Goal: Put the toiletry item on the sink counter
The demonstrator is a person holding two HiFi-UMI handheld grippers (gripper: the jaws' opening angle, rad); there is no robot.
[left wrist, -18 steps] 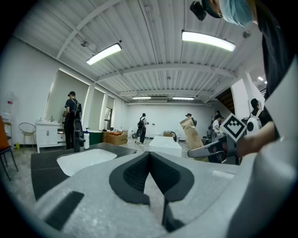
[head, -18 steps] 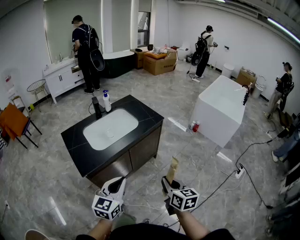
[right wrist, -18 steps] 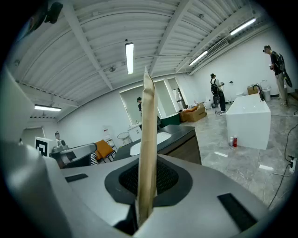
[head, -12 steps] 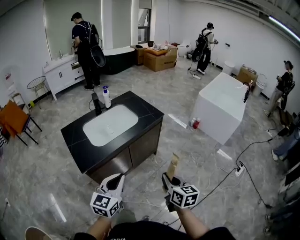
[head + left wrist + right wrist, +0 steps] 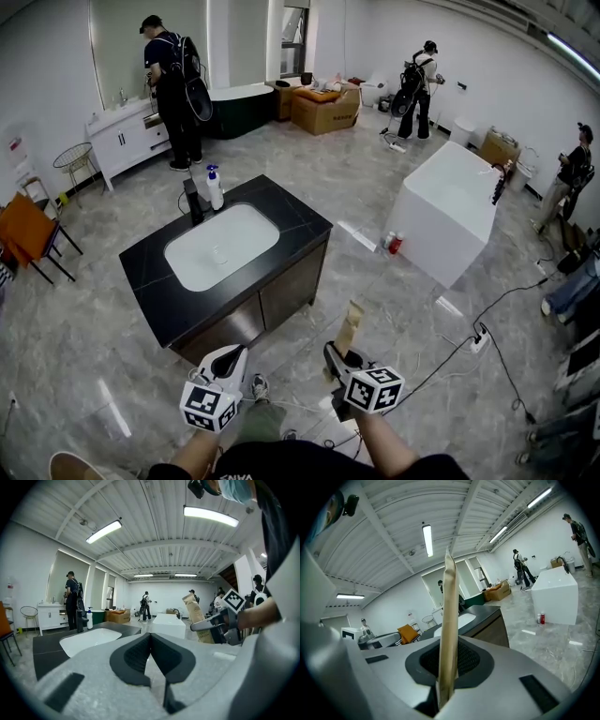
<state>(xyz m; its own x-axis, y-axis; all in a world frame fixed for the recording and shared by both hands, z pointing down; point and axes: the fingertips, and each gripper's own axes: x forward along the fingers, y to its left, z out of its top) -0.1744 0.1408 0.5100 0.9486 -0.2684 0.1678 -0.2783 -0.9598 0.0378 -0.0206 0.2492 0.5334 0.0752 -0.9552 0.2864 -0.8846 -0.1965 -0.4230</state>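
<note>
A flat tan pouch (image 5: 348, 329), the toiletry item, stands upright in my right gripper (image 5: 335, 357), whose jaws are shut on its lower end. In the right gripper view the pouch (image 5: 449, 620) shows edge-on, rising from between the pads. My left gripper (image 5: 234, 357) is shut with nothing in it; its dark pads (image 5: 151, 658) meet. Both grippers hang over the floor, short of the black sink counter (image 5: 291, 218) with its white basin (image 5: 221, 246). The pouch (image 5: 197, 617) also shows at the right of the left gripper view.
A black faucet (image 5: 193, 207) and a white pump bottle (image 5: 215, 189) stand at the counter's far edge. A white bathtub (image 5: 445, 211) stands to the right, with cables (image 5: 487, 323) on the floor. People work at the far walls. An orange chair (image 5: 26, 241) is at left.
The view has drifted slightly nearer the counter. Both grippers keep their places and the pouch stays held.
</note>
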